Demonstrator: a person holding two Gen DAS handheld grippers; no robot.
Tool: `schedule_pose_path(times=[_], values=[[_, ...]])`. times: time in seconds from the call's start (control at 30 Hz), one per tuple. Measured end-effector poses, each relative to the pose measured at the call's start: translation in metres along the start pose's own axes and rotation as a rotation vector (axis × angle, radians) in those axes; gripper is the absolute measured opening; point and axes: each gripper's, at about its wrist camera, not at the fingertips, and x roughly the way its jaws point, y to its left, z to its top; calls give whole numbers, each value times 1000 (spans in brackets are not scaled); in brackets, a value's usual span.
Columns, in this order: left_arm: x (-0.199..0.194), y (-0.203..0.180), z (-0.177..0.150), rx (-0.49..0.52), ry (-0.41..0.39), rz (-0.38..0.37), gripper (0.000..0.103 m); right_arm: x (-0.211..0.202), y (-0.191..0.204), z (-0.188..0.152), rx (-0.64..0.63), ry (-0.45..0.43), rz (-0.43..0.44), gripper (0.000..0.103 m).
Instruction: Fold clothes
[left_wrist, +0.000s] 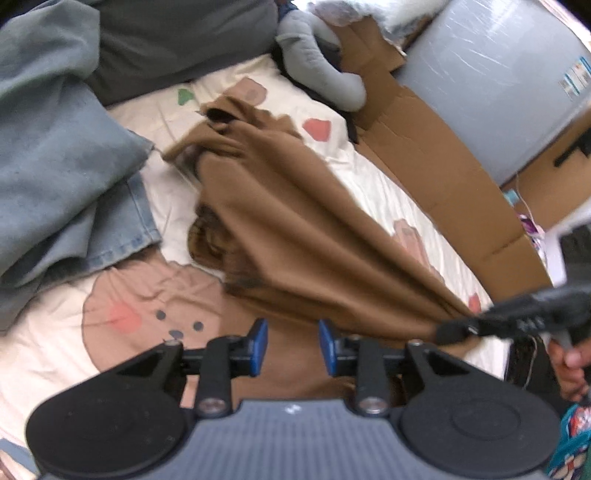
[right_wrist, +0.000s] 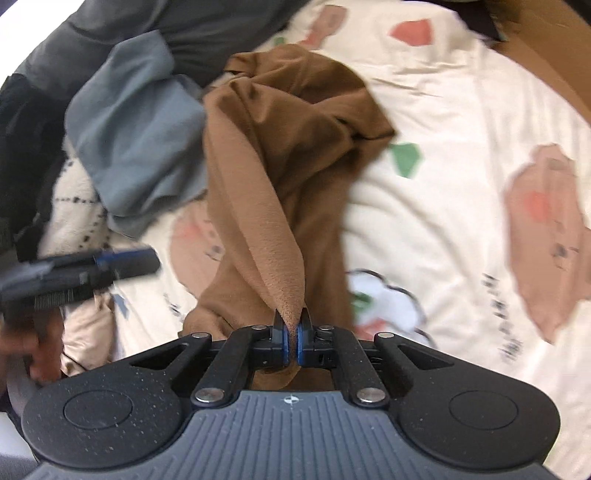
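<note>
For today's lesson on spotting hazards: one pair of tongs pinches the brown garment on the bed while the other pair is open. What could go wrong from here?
1. The right tongs pinch only a thin fold of the brown garment, so it may slip out.
2. The left tongs are open with nothing gripped, so the garment hangs bunched from one point and may fold crooked.
3. The blue-grey garment and jeans lie close by and could get dragged along.

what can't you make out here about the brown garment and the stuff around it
- Brown garment: its type; bunched in both views.
- Brown fabric past the right hand-held gripper: hidden by the gripper body, right wrist view.
- Label on the grey appliance: too small, left wrist view.
- Bedsheet prints: blurred, right wrist view.
</note>
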Motion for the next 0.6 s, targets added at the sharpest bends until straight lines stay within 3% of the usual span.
schedule_pose_path(times=[0.3, 0.37, 0.43, 0.6], values=[[29, -5, 25, 6, -34, 34, 43, -28, -33, -37, 53, 3, -55, 2], [38, -9, 34, 23, -52, 39, 60, -33, -42, -48, 61, 9, -64, 2], [48, -17, 40, 50, -74, 41, 68, -38, -51, -59, 70, 12, -74, 2], [76, -33, 50, 83, -82, 44, 68, -45, -74, -91, 138, 2, -82, 2]])
